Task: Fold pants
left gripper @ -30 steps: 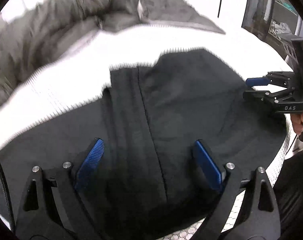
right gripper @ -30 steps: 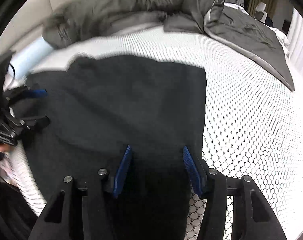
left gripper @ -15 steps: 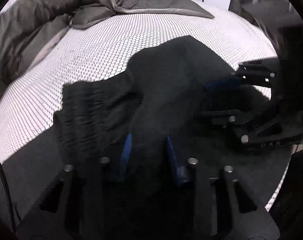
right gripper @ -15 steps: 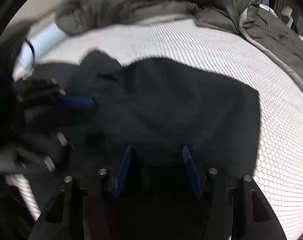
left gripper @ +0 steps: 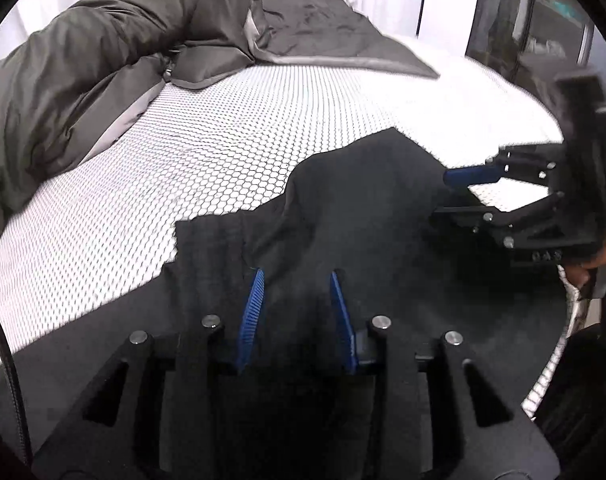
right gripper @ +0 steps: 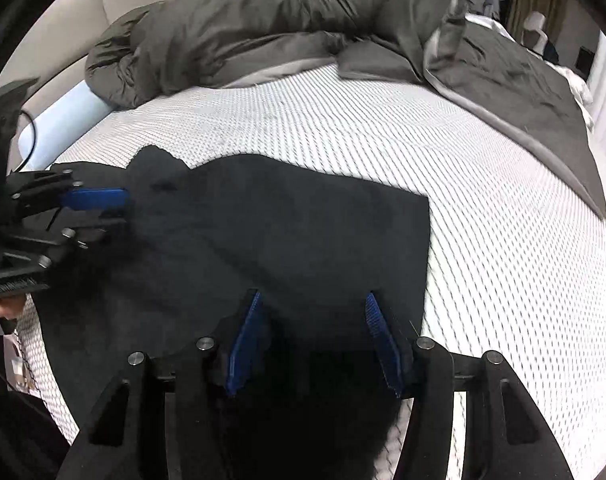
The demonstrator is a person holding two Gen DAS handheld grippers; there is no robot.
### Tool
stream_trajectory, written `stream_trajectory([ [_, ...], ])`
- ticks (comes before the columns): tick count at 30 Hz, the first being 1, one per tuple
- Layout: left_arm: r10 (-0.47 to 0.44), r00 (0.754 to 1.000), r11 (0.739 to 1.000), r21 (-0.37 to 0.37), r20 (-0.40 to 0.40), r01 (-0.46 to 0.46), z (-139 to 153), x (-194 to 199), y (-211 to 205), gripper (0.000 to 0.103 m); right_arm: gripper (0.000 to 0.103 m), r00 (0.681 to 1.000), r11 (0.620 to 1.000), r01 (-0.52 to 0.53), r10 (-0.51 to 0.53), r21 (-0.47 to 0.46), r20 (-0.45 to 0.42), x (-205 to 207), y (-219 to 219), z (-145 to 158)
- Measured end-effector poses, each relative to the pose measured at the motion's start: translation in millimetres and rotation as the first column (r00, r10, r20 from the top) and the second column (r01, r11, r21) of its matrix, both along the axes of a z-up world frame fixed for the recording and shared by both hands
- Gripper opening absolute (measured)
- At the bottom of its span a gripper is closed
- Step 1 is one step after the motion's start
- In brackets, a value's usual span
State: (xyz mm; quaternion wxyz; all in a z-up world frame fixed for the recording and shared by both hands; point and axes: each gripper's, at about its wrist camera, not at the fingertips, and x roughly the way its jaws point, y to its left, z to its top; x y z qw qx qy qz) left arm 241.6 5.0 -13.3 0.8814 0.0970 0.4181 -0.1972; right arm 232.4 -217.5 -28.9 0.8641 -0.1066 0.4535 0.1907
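**Two handheld grippers lifting black pants on a bed**

Left wrist view: The left gripper [left gripper: 295,312] fills the bottom of the frame, its two blue pads drawn in on a bunched fold of the black pants [left gripper: 363,216]. Its jaws have just been closing, and the dark cloth is pinched between them. The pants spread from the lower frame up toward the middle, with a ribbed waistband at the left edge of the cloth. They lie on a white mattress [left gripper: 223,140] covered in a small hexagon pattern. A rumpled grey duvet [left gripper: 83,72] is heaped along the far left and top of the bed. At the right edge, the right gripper [left gripper: 459,192] reaches in sideways, one blue pad showing above the far corner of the pants. A person's hand [left gripper: 599,260] grasps its handle at the frame's edge.

Right wrist view: The right gripper [right gripper: 313,340] sits at the bottom, jaws about half apart, with a thick gather of the black pants [right gripper: 283,232] caught between its blue pads and hanging dark below them. The rest of the pants stretch away to the left and centre over the white mattress [right gripper: 483,200]. At the left edge the left gripper [right gripper: 103,212] comes in sideways, clenched on the opposite end of the cloth. The grey duvet [right gripper: 263,28] lies piled across the top of the bed, and a pale blue bolster [right gripper: 59,124] rests at the upper left beside it.
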Motion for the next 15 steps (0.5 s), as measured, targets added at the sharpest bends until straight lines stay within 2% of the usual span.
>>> stream_trajectory([
  [2,-0.004,1.0,1.0,0.026,-0.001,0.004,-3,13,-7,0.032,0.055,1.0,1.0,-0.029,0.029,0.006,-0.006,11,13,-2],
  [5,0.028,0.999,0.999,0.04,-0.045,-0.026,-20,36,-11,0.031,0.055,0.997,0.998,-0.064,0.065,0.028,-0.04,26,32,-10],
  [9,0.028,0.995,0.998,-0.052,-0.098,-0.033,-36,48,7,0.025,0.054,0.995,0.995,-0.077,0.073,-0.057,-0.064,35,44,-34],
  [11,0.024,0.994,0.995,-0.094,-0.111,-0.035,-38,49,15,0.021,0.054,0.998,0.997,-0.027,0.023,-0.074,-0.057,34,32,-31],
  [13,0.022,0.993,0.992,-0.12,-0.117,-0.036,-39,49,20,0.02,0.054,0.998,0.992,0.044,-0.048,-0.116,-0.028,39,16,-29],
  [15,0.021,0.992,0.99,-0.137,-0.121,-0.038,-39,48,24,0.02,0.054,0.995,0.989,0.098,-0.102,-0.113,-0.025,46,-2,-32],
])
